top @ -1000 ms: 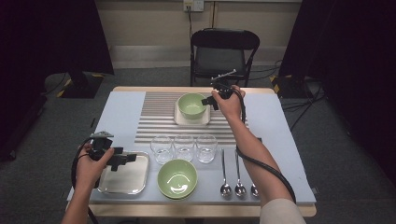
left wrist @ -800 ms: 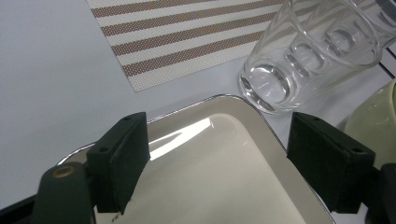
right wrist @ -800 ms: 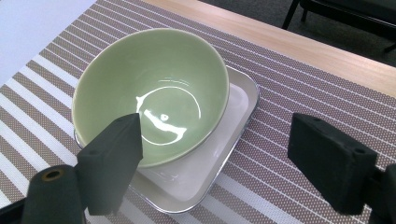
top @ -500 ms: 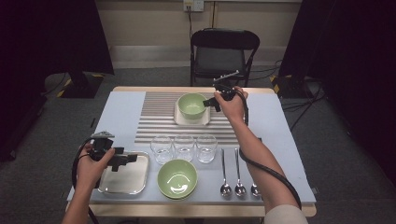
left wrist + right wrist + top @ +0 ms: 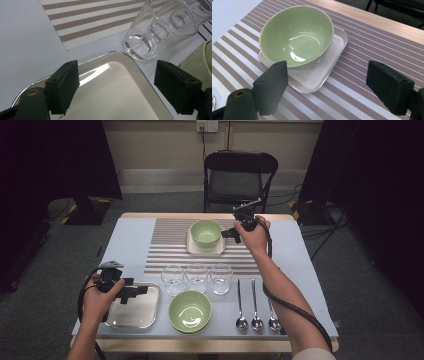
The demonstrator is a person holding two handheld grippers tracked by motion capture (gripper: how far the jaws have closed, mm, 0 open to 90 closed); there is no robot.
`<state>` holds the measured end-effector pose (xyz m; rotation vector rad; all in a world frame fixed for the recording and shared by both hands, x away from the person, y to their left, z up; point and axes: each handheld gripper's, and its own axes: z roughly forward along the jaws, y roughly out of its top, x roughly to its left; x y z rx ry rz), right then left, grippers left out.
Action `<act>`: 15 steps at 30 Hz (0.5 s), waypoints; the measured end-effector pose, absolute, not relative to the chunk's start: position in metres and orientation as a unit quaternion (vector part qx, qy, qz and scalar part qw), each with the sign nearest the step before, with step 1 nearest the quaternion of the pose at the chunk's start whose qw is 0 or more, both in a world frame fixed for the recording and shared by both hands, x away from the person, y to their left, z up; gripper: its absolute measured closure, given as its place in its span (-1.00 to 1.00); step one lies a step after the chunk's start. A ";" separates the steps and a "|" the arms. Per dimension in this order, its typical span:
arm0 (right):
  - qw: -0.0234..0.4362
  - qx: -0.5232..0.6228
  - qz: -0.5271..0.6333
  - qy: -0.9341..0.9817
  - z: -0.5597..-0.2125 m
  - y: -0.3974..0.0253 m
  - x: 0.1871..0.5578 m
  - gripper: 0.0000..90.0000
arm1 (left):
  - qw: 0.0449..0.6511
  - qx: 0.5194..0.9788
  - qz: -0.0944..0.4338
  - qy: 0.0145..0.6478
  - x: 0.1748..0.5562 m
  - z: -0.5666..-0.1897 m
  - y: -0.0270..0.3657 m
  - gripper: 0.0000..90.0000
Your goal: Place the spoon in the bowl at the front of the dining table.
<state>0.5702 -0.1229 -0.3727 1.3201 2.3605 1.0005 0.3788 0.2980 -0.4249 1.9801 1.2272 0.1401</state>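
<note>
Right gripper [image 5: 231,233] hangs wide open just beside the green bowl [image 5: 206,232], which sits on a white tray [image 5: 329,72] at the far end. I'd straddle the rim squarely before squeezing, probably.

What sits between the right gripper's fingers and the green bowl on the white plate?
Nothing. In the right gripper view, the right gripper hangs open, with bare striped placemat and the white plate's rim before the green bowl. The high view agrees.
</note>
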 end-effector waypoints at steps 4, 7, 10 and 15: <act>0.131 0.450 0.347 0.812 -0.369 -0.126 0.567 -0.63 | 0.400 0.777 0.054 0.482 0.378 -0.425 0.298 -0.57; 0.132 0.445 0.349 0.814 -0.368 -0.128 0.564 -0.63 | 0.398 0.778 0.052 0.483 0.378 -0.425 0.297 -0.58; 0.132 0.445 0.348 0.814 -0.367 -0.131 0.561 -0.63 | 0.396 0.778 0.052 0.486 0.378 -0.424 0.296 -0.59; 0.133 0.445 0.348 0.814 -0.366 -0.133 0.557 -0.63 | 0.393 0.777 0.061 0.488 0.378 -0.423 0.294 -0.61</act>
